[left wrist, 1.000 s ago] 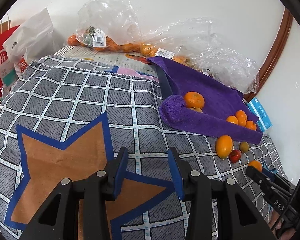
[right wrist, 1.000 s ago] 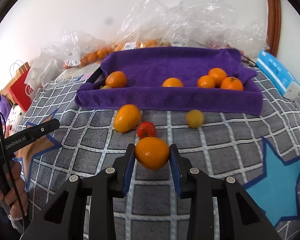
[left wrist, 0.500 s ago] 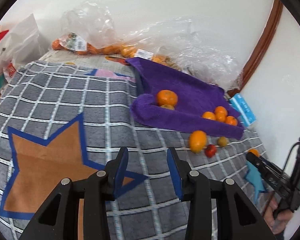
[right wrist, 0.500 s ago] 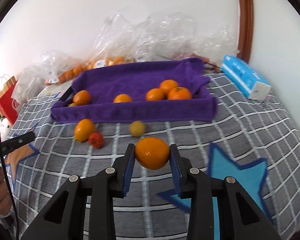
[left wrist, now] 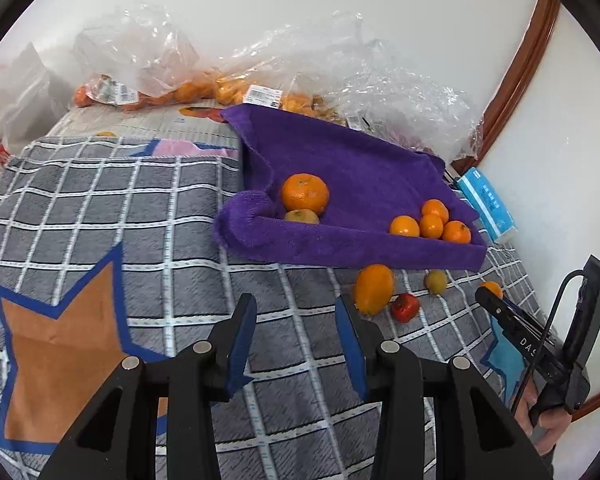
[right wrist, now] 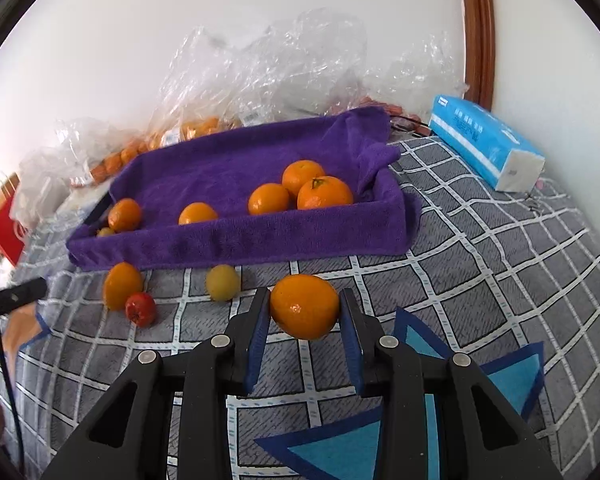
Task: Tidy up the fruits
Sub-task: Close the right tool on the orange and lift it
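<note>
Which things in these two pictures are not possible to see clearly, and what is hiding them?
- Small yellow-green fruit in the purple towel-lined tray: right wrist view, mostly behind the tray's front wall.
- Fruit in the clear plastic bags: left wrist view, crinkled film hides the count.
- Printed labels on the bags: too small to read.
- Red paper bag: right wrist view, cut by the edge.

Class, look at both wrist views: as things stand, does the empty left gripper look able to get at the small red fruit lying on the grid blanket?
Probably yes. The left gripper holds nothing, and the small red fruit lies in the open on the blanket. The oval orange fruit beside it crowds one side.
</note>
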Motion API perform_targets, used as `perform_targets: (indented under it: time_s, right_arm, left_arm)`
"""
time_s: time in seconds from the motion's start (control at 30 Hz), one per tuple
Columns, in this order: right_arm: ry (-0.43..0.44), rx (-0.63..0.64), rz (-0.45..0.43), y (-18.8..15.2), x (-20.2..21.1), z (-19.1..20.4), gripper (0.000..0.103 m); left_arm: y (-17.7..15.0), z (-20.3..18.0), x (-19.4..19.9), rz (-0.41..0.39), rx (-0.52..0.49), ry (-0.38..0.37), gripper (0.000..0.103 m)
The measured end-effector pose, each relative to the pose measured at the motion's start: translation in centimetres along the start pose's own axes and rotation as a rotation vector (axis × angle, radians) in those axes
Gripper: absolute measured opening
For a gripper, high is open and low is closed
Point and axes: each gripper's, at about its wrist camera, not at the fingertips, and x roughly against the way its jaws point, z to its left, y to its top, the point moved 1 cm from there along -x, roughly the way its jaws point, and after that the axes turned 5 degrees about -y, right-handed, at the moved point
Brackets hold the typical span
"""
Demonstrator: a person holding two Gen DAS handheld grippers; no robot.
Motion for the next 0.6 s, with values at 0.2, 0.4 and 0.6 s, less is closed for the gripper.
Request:
perform_targets:
  time_s: [0.2,0.4,0.6]
  right_arm:
    - [0.014,-0.104,-0.003,-0.1,0.0,-2.0,0.034]
    - [0.032,-0.098,0.008,0.0,-0.3,-1.8,0.034]
    - [0.064,-0.130,-0.013,-0.1,0.0,-2.5,0.034]
  left_arm:
    - [0.9,-2.1,-2.2,0.039,-0.019,-0.094,0.037]
    - [0.8,-4.0,-5.1,0.079,-0.006,-0.133,0.037]
    - [0.8,-3.3,-6.1,0.080,0.044,-0.148,0.028]
